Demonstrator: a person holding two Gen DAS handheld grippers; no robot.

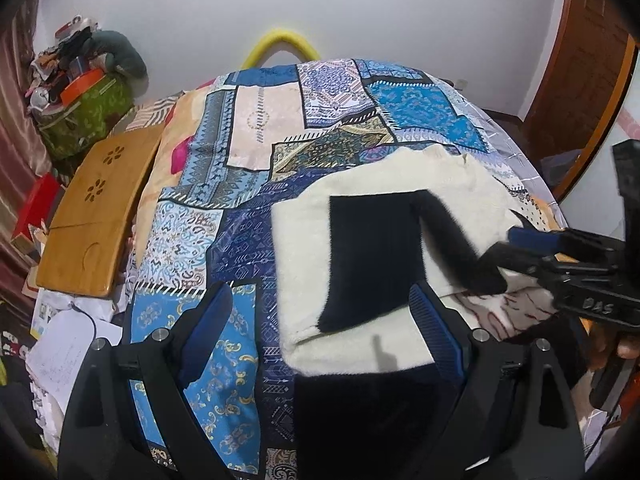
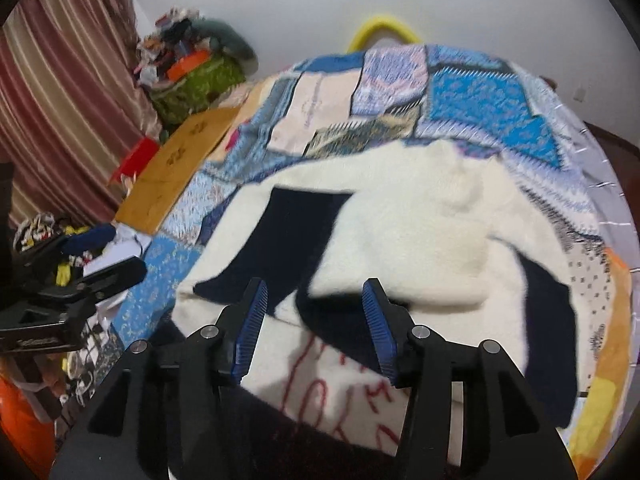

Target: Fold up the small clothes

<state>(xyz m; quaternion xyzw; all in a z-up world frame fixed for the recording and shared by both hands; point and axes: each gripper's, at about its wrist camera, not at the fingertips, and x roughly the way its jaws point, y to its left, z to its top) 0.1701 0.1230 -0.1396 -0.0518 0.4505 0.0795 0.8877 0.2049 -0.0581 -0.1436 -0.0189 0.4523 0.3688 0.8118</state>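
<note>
A fluffy cream and black sweater (image 1: 360, 248) lies partly folded on the patchwork bedspread (image 1: 224, 184); it also shows in the right wrist view (image 2: 400, 224), with red lettering near its front edge. My left gripper (image 1: 320, 320) is open and empty, its jaws wide over the sweater's left front corner. My right gripper (image 2: 316, 320) is open and hovers just above the sweater's front part. In the left wrist view the right gripper (image 1: 508, 248) comes in from the right beside a black sleeve (image 1: 452, 240); whether it touches the sleeve is unclear.
A wooden lap tray (image 1: 96, 216) lies at the bed's left edge. A green bag piled with clutter (image 1: 84, 108) stands in the back left corner. Papers (image 1: 64, 352) lie low at the left. A brown door (image 1: 580, 60) is at the right.
</note>
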